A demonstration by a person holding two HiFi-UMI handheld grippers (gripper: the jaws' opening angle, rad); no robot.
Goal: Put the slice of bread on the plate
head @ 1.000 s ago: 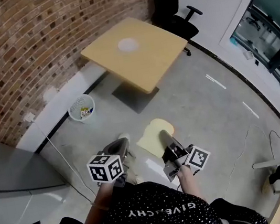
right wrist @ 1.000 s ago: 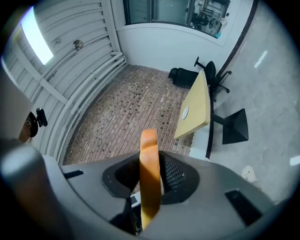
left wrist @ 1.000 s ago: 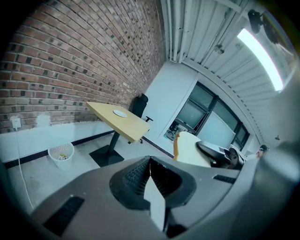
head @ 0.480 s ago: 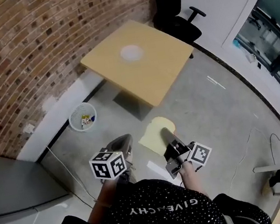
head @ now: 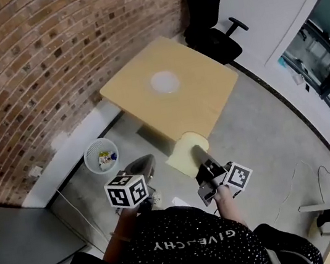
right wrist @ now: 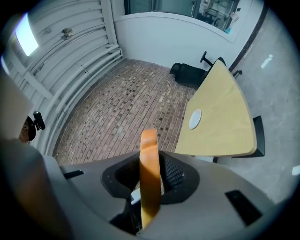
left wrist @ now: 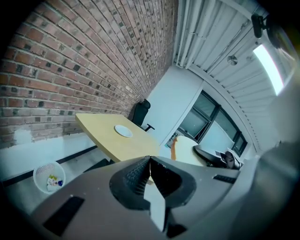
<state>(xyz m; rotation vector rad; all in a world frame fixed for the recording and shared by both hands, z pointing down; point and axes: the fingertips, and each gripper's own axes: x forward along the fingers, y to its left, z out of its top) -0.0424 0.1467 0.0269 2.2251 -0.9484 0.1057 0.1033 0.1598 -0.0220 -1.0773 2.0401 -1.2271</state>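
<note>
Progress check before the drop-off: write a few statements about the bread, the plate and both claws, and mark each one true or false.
1. The right claw is shut on the slice of bread. True.
2. The slice of bread already lies on the plate. False: the plate sits bare on the table, and the bread is in the right claw.
3. The left claw holds a second slice. False: its jaws are together with nothing between them.
4. A waste basket stands on the floor near the brick wall. True.
</note>
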